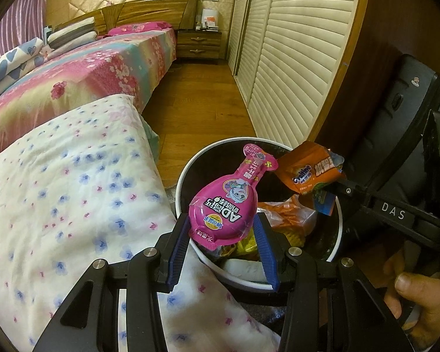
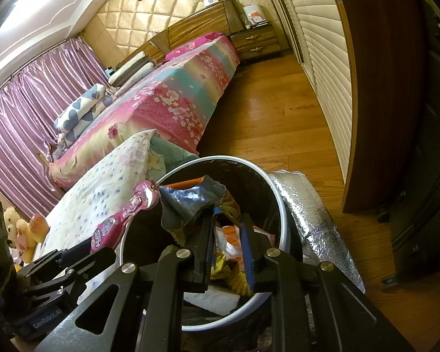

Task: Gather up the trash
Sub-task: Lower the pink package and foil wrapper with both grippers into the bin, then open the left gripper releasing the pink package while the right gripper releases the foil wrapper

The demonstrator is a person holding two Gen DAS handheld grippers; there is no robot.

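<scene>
Bedroom with wooden plank floor (image 1: 190, 108), louvred cream wardrobe doors (image 1: 296, 58) at right, and a bed under a pink floral cover (image 1: 82, 79) at left. Nearest the cameras, a white quilt with blue and pink flower print (image 1: 58, 182) lies just beside a round white-rimmed waste bin with black liner (image 1: 181, 176).

The left gripper (image 1: 223, 228) is clamped on the lower end of a pink bottle-shaped foil snack pouch (image 1: 226, 202), held over the bin's near-left rim. The bin already holds orange and yellow wrappers (image 1: 281, 220).

The right gripper (image 2: 227, 234) is closed on a crumpled orange Ovaltine packet (image 1: 308, 173) above the bin; in its own view the contact is partly hidden, so the grip appears firm. A silver foil roll (image 2: 314, 214) lies right of the bin.
</scene>
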